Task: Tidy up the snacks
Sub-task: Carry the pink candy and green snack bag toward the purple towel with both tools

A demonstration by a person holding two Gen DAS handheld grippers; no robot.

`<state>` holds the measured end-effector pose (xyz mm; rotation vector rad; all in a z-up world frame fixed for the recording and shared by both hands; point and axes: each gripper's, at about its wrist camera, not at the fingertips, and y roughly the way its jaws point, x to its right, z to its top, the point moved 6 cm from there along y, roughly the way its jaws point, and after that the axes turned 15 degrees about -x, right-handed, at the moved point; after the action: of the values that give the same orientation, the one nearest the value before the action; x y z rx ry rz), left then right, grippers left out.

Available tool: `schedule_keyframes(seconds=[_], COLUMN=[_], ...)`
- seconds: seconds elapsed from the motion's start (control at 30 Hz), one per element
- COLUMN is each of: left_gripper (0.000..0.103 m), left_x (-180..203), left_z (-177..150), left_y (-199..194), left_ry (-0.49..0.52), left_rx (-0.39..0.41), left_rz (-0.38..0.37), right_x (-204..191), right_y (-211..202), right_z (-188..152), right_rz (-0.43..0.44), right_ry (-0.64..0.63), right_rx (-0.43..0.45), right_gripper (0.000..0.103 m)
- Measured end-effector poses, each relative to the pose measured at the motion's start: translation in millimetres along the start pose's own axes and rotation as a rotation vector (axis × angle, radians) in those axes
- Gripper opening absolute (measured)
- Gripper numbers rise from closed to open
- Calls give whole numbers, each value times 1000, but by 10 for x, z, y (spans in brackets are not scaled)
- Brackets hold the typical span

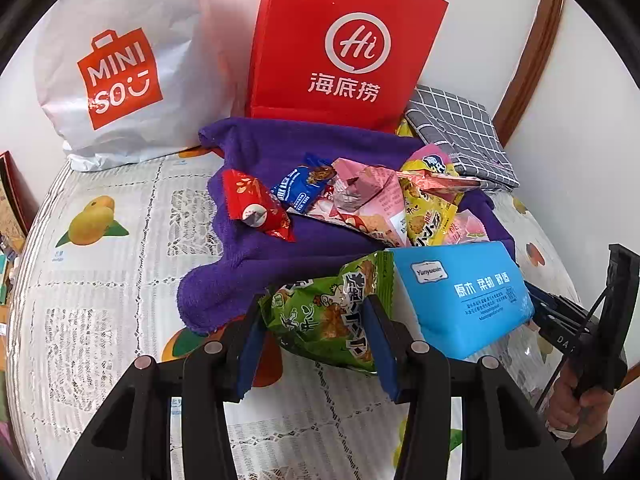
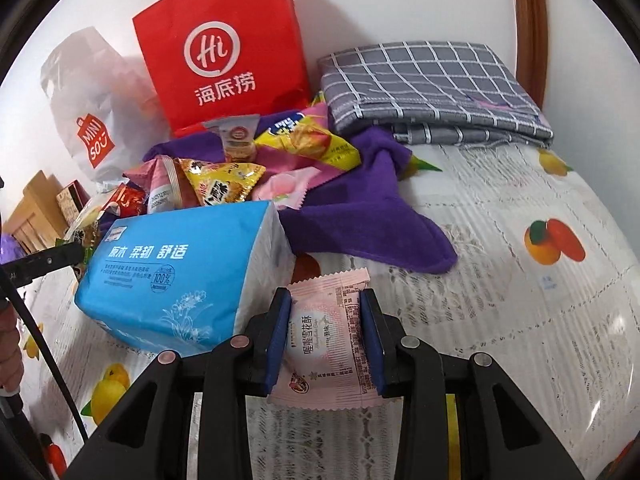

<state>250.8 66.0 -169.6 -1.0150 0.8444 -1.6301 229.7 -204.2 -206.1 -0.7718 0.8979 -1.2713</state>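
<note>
My left gripper (image 1: 316, 312) is shut on a green snack packet (image 1: 328, 312), its blue pads pressing both sides, just above the table near the purple towel (image 1: 264, 264). My right gripper (image 2: 325, 300) is shut on a pale pink snack packet (image 2: 326, 340), held over the tablecloth (image 2: 500, 280). A pile of snacks lies on the towel: a red packet (image 1: 256, 204), a blue one (image 1: 300, 184), pink ones (image 1: 368, 196) and a yellow one (image 1: 428, 216). A blue tissue pack (image 1: 464, 296) stands between the two grippers. In the left wrist view, the right gripper's body and a hand (image 1: 576, 404) show at the right edge.
A red paper bag (image 1: 344, 44) and a white MINISO bag (image 1: 120, 68) stand against the wall behind the pile. A folded grey checked cloth (image 2: 432, 88) lies at the back right. Boxes (image 2: 40, 208) sit beyond the table's left edge. Fruit-print tablecloth covers the table.
</note>
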Motion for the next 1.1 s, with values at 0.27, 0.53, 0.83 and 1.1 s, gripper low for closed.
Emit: schedule_keyframes(seconds=[0.27, 0.53, 0.83, 1.1], left_gripper=[46, 46, 46, 46], left_x=[9, 106, 409, 673], left_z=[-1, -33, -34, 136], left_y=[-110, -281, -631, -865], left_ry=[13, 35, 90, 108], left_rx=[24, 27, 35, 46], left_rz=[-11, -16, -62, -83], right_x=[166, 140, 23, -229], right_y=[-187, -556, -893, -1133], right_z=[4, 1, 26, 174], right_rz=[0, -20, -17, -4], right_ry=[47, 4, -34, -95], right_rx=[12, 50, 99, 133], right_gripper=[35, 35, 35, 35])
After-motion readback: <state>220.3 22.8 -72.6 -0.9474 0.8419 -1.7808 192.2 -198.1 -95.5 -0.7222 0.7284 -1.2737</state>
